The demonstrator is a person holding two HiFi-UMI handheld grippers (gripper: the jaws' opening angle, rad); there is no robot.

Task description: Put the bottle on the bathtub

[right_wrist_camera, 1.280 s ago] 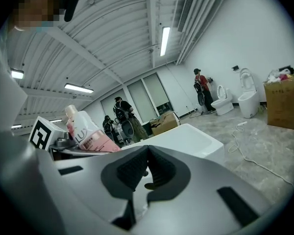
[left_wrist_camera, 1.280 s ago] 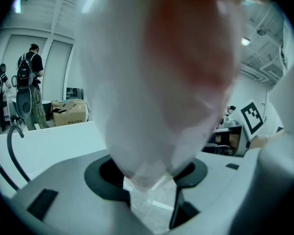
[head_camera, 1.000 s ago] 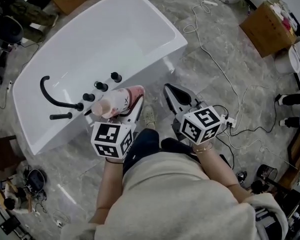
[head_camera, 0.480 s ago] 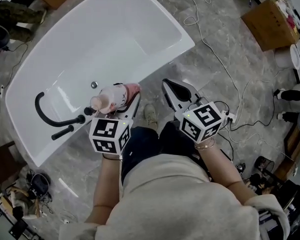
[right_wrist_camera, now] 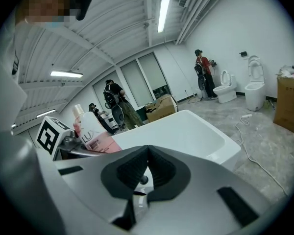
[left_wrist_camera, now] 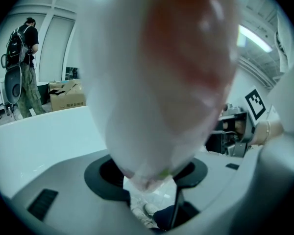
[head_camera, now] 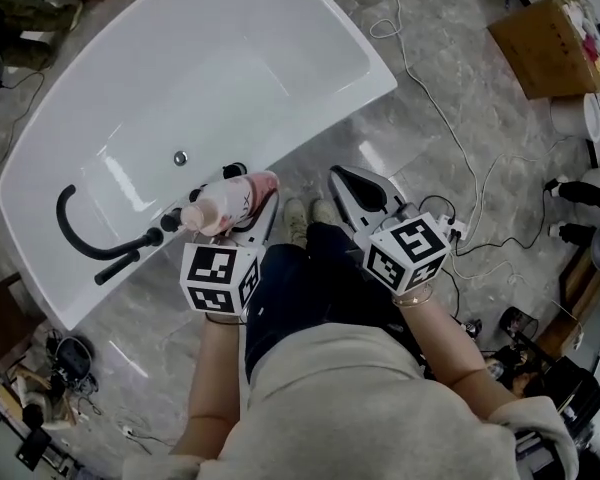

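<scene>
gripping one bottle [head_camera: 218, 208], left claw [head_camera: 238, 198]; one bathtub [head_camera: 240, 58]

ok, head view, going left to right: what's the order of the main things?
black faucet → bottle → right gripper → cardboard box

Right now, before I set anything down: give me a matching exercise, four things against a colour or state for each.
Things:
1. bottle
2. faucet
3. right hand-held gripper
4. box

Colour or state:
A. black, on the tub rim
B. shut, empty
C. brown
D. pink, held in the left hand-held gripper

Pairs: 1-D, 2-A, 3-B, 4-C
</scene>
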